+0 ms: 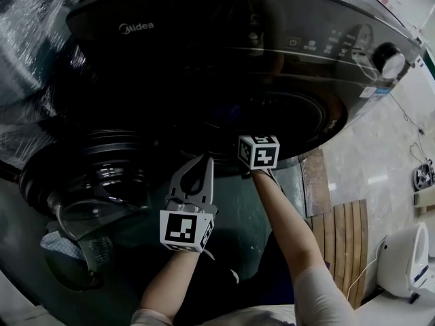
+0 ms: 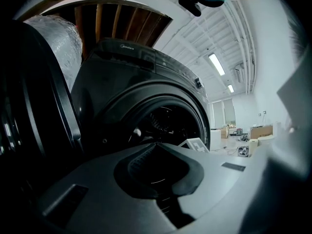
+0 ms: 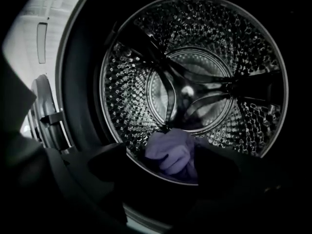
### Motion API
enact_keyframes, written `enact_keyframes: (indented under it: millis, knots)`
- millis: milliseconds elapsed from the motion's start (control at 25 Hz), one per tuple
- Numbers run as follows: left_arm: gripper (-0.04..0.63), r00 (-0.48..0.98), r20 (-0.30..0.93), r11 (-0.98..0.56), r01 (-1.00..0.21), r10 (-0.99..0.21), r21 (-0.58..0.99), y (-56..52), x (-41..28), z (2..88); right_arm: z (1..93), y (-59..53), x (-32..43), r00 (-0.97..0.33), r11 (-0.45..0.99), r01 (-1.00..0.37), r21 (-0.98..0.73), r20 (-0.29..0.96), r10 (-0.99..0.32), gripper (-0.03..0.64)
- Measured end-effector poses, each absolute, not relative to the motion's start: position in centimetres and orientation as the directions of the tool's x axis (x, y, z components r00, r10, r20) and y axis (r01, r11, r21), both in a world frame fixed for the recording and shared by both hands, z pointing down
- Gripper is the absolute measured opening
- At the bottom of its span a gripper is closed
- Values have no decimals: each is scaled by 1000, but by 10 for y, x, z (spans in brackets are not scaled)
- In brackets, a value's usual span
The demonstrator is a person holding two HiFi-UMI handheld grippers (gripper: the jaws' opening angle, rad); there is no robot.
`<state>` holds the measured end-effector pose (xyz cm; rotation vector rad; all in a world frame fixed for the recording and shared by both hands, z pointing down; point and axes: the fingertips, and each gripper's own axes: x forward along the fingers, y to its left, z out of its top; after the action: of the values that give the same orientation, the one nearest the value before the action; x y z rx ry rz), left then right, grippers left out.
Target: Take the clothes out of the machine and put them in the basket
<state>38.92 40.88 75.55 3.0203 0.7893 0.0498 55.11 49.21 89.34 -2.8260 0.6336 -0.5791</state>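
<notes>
A dark front-loading washing machine (image 1: 224, 53) fills the head view, its round door (image 1: 88, 175) swung open to the left. In the right gripper view the steel drum (image 3: 195, 72) lies straight ahead, and a purple cloth (image 3: 170, 152) is bunched at its bottom front. My right gripper (image 3: 168, 179) points into the opening with its jaws open; the cloth shows between the two dark fingertips but farther in, untouched. Its marker cube (image 1: 259, 152) sits at the machine's mouth. My left gripper (image 1: 197, 172) hangs level in front of the machine, shut and empty.
A dark round container (image 1: 71, 277) with something pale and checked (image 1: 58, 244) at its rim sits on the floor below the door. Wooden slats (image 1: 346, 243) and a white appliance (image 1: 404, 257) lie to the right. A plastic-wrapped bulk (image 1: 27, 39) stands left of the machine.
</notes>
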Motion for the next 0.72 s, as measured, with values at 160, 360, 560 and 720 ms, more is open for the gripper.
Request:
enact_keyframes:
  millis: [160, 360, 560, 720]
  knots:
    - [21, 865, 24, -866, 500, 501, 15, 411, 386, 755, 894, 484, 569, 834, -897, -380, -225, 338, -437, 419]
    - [20, 862, 29, -862, 506, 506, 9, 412, 382, 757, 902, 485, 589, 833, -906, -357, -229, 361, -419, 411]
    - [21, 859, 28, -859, 511, 512, 20, 413, 381, 757, 911, 481, 600, 821, -912, -359, -201, 397, -411, 407]
    - [21, 857, 23, -857, 515, 515, 17, 413, 381, 756, 915, 473, 609, 808, -908, -369, -197, 416, -418, 398]
